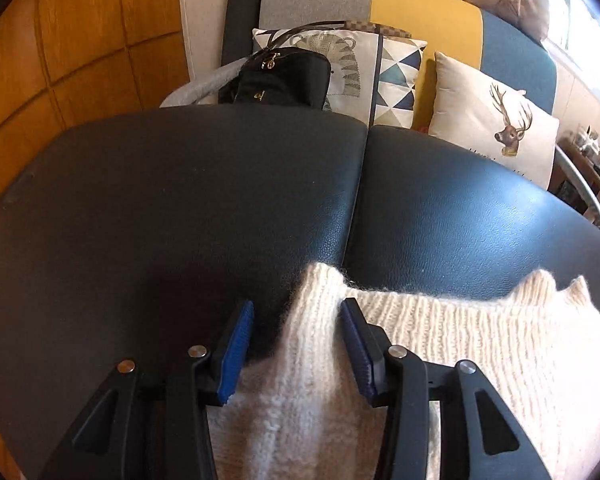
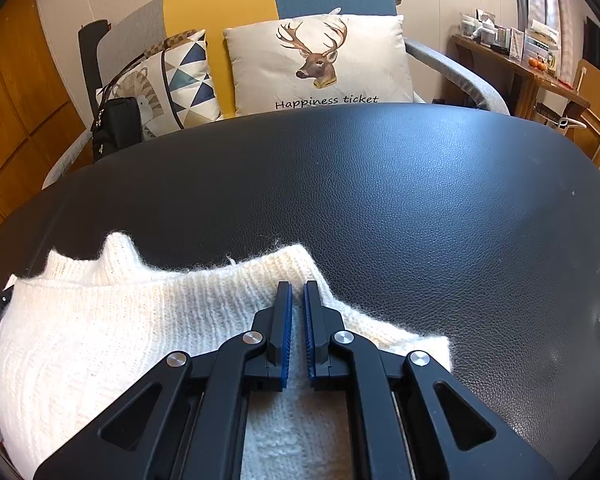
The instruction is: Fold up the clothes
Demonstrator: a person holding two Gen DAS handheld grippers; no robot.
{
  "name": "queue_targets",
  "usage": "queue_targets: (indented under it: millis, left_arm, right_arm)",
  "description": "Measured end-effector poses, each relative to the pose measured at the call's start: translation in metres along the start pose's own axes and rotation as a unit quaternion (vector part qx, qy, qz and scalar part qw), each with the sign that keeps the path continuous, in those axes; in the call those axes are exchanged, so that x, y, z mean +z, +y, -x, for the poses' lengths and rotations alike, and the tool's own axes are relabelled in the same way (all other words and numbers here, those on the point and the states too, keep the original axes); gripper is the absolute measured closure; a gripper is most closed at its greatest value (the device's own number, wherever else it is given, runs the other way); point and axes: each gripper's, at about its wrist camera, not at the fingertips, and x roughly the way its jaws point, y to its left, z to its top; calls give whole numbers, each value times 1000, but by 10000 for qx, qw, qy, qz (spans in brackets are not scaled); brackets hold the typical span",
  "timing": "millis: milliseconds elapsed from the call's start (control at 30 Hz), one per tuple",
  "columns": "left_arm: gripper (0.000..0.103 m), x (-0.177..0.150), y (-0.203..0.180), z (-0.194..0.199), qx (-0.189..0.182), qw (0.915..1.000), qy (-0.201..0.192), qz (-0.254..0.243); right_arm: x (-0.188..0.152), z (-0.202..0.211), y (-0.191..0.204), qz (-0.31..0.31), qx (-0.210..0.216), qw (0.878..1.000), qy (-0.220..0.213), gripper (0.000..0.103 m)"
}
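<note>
A cream knitted sweater (image 1: pixel 440 332) lies on a black leather surface (image 1: pixel 180 208). My left gripper (image 1: pixel 298 308) is open, its blue-padded fingers standing either side of a raised fold at the sweater's left edge. In the right wrist view the sweater (image 2: pixel 100 332) spreads to the left, and my right gripper (image 2: pixel 297 288) is nearly shut over a ridge of knit near the sweater's right corner. Whether it pinches the fabric is hard to tell. The leather surface (image 2: pixel 440 200) extends ahead and to the right.
Behind the leather surface is a sofa with a deer cushion (image 1: pixel 496 128) (image 2: pixel 320 60), a triangle-pattern cushion (image 1: pixel 396 80) (image 2: pixel 184 76) and a black bag (image 1: pixel 280 80) (image 2: pixel 116 124). Wooden panels (image 1: pixel 80 40) stand at left. A cluttered wooden shelf (image 2: pixel 516 60) is at right.
</note>
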Motion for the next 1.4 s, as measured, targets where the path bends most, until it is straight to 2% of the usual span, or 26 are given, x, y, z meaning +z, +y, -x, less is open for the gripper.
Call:
queue_targets:
  millis: [167, 233, 267, 333, 400, 467, 533, 600, 700, 767, 833, 1000, 1100, 1167, 1233, 1333, 1400]
  left_arm:
    - [54, 4, 9, 1, -414, 9989, 107, 190]
    - [54, 10, 15, 6, -667, 9970, 349, 202]
    - [54, 12, 18, 12, -717, 9964, 391, 242]
    - [56, 10, 23, 31, -759, 9962, 169, 383]
    - [56, 3, 20, 57, -1022, 9937, -141, 433]
    - [56, -6, 7, 78, -1280, 9909, -314, 281]
    - [56, -18, -11, 91, -1411, 9892, -387, -35]
    - [56, -32, -34, 100, -1336, 9881, -534, -539]
    - [56, -44, -62, 88, -983, 9858, -488, -1268]
    - [54, -58, -63, 79, -872, 9842, -544, -1443]
    - [54, -65, -56, 81, -968, 9832, -698, -1383]
    - [53, -66, -55, 77, -1043, 9839, -646, -1297]
    - [53, -66, -50, 77, -1096, 9841, -649, -1239]
    - [53, -69, -48, 79, -1166, 9840, -652, -1180]
    - [53, -68, -47, 80, -1216, 9838, -648, -1144]
    - [53, -67, -47, 79, -1203, 9839, -665, -1145]
    - [53, -67, -48, 78, -1186, 9839, -672, -1157]
  right_arm:
    - [3, -1, 2, 58, -12, 10000, 75, 97]
    - [11, 0, 9, 219, -125, 9992, 301, 96]
    - [12, 10, 13, 165, -72, 9995, 249, 95]
    - [15, 31, 20, 50, 45, 9999, 140, 95]
    - [9, 53, 28, -282, 787, 9965, -47, 95]
    - [-3, 66, 49, -242, 1395, 9899, 37, 95]
    - [-19, 78, 80, 114, 1763, 9843, 49, 95]
    - [-35, 88, 110, 545, 1995, 9784, 61, 95]
    - [-56, 84, 150, 1223, 1817, 9755, 218, 95]
    - [-64, 72, 164, 1454, 1644, 9750, 344, 95]
    - [-67, 54, 166, 1417, 1492, 9768, 601, 95]
    - [-56, 24, 151, 700, 1714, 9797, 773, 100]
    - [-60, 26, 155, 917, 1691, 9794, 617, 100]
    - [-63, 40, 152, 986, 1799, 9777, 443, 98]
    - [-66, 63, 139, 927, 1891, 9775, 90, 96]
    - [-77, 94, 106, 892, 1181, 9882, -397, 95]
    - [-83, 103, 72, 570, 868, 9938, -407, 95]
